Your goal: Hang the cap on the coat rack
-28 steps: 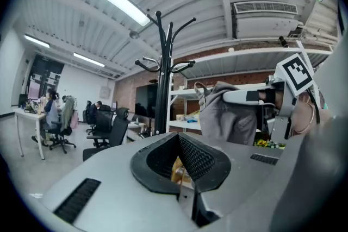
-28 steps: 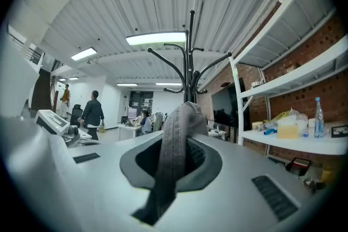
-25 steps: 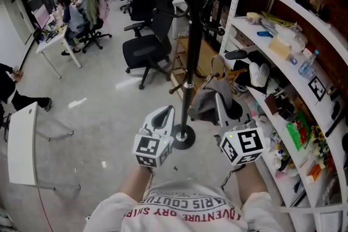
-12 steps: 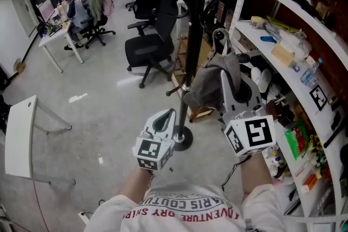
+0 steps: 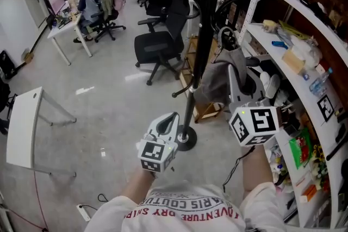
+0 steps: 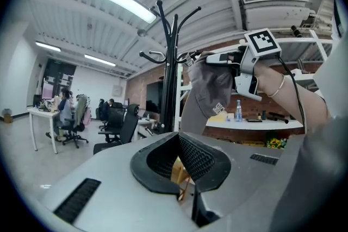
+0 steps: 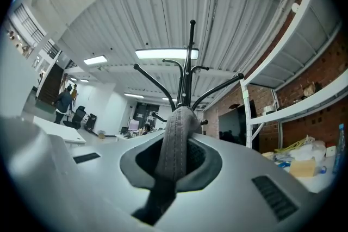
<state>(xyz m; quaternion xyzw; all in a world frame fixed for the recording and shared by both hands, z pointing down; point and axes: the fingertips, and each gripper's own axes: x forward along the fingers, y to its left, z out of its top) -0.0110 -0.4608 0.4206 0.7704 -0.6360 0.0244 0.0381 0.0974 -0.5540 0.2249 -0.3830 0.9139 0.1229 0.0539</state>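
The black coat rack point(image 5: 202, 46) stands on its round base in front of me, its curved hooks spreading at the top. My right gripper point(image 5: 227, 45) is raised just right of the pole and shut on the grey cap point(image 5: 216, 81), which hangs below the jaws. In the right gripper view a stitched grey strip of the cap point(image 7: 176, 133) runs between the pads, with the coat rack point(image 7: 188, 73) straight beyond. My left gripper point(image 5: 172, 118) stays low near the rack's base, shut and empty. The left gripper view shows the cap point(image 6: 209, 89) beside the coat rack point(image 6: 169, 79).
White shelves point(image 5: 304, 46) crowded with clutter run along the right. A wooden stool point(image 5: 209, 110) sits behind the rack, black office chairs point(image 5: 160, 43) further back, and people sit at desks point(image 5: 89, 2) at the far left. A white table point(image 5: 22, 127) stands at the left.
My right gripper has lifted the cap up along the pole, closer to the rack's hooks. The left gripper has stayed low near the base.
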